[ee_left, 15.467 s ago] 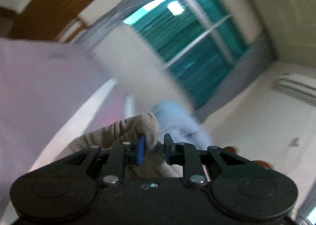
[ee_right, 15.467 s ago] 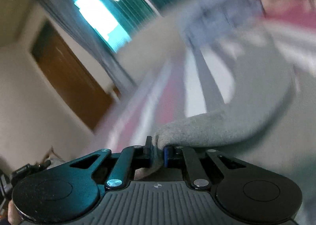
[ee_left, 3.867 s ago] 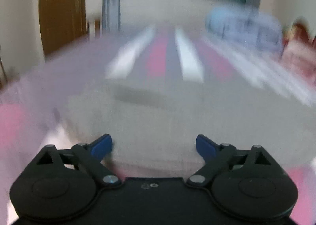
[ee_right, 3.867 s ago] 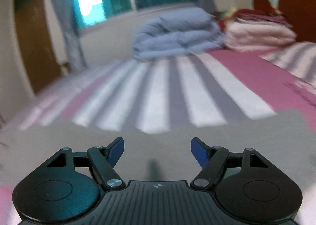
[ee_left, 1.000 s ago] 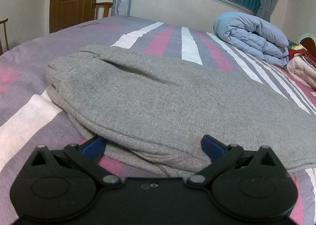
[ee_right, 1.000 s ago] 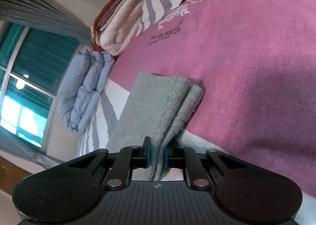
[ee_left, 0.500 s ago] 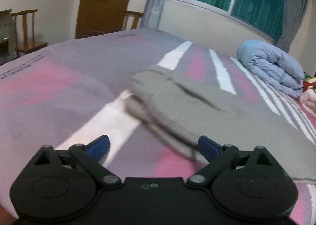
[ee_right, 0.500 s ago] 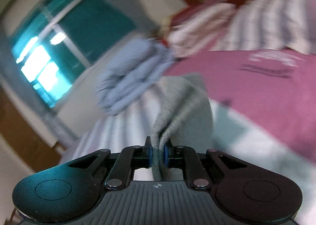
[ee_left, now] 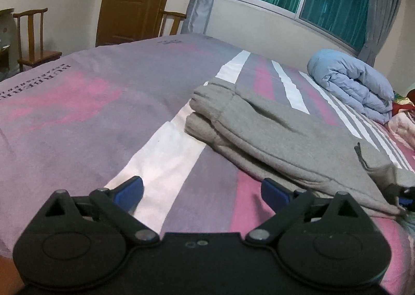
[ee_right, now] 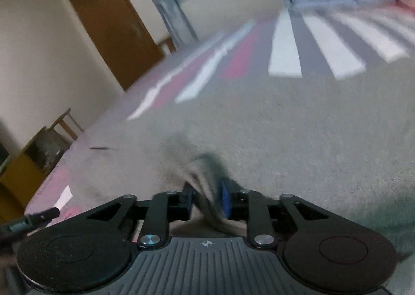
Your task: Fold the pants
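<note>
Left wrist view shows the grey pants lying on the striped bedspread, already doubled lengthwise with one leg stacked on the other, the waistband end towards the door side and the leg end running off to the right. At that right end a bunch of the grey cloth rises off the bedspread into the tips of the right gripper, seen at the frame edge. Right wrist view, though blurred, shows its jaws clamped on a gathered ridge of the pants' fabric, with the rest of the grey cloth spreading out just beyond.

Beside the pants, on the near side, the left gripper hangs just above the bedspread with its jaws spread wide and nothing between them; its right fingertip sits close to the pants' near edge, apparently not touching.

Judging by this, the lengthwise fold is done, and what remains is the crosswise fold: bringing the leg end over to the waistband, then flattening the stack.

Beyond the pants lie a rolled blue duvet by the window wall, and a wooden chair stands off the bed by the door.
</note>
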### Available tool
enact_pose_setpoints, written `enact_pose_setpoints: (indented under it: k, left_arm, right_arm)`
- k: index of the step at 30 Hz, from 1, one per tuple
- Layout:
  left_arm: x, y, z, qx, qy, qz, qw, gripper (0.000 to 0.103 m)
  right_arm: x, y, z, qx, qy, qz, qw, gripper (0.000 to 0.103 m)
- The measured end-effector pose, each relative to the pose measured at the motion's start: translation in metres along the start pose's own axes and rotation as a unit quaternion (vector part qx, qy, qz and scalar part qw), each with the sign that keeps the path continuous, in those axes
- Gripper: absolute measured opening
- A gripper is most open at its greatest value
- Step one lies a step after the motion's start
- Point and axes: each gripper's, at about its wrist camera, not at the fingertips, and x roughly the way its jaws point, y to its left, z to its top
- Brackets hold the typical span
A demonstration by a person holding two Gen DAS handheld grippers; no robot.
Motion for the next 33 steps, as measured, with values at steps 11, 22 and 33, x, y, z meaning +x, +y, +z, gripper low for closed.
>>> enact_pose_setpoints:
  k: [11, 22, 33]
  left_arm:
    - [0.002, -0.02, 0.002, -0.007, -0.002, -0.015, 0.9999, 0.094]
    - [0.01, -0.063, 0.013, 0.014, -0.013, -0.052, 0.9985, 0.095]
    - [0.029, -0.092, 0.007, 0.034, 0.018, -0.037, 0.9986, 0.096]
  right_arm:
    - [-0.019, -0.008, 0.004, 0.051, -0.017, 0.011, 0.998, 0.053]
    - [-0.13, -0.1, -0.004, 0.2, -0.136, 0.001, 0.97, 0.053]
    - [-0.161, -0.163, -0.039, 0.337, -0.175, 0.022, 0.925, 0.053]
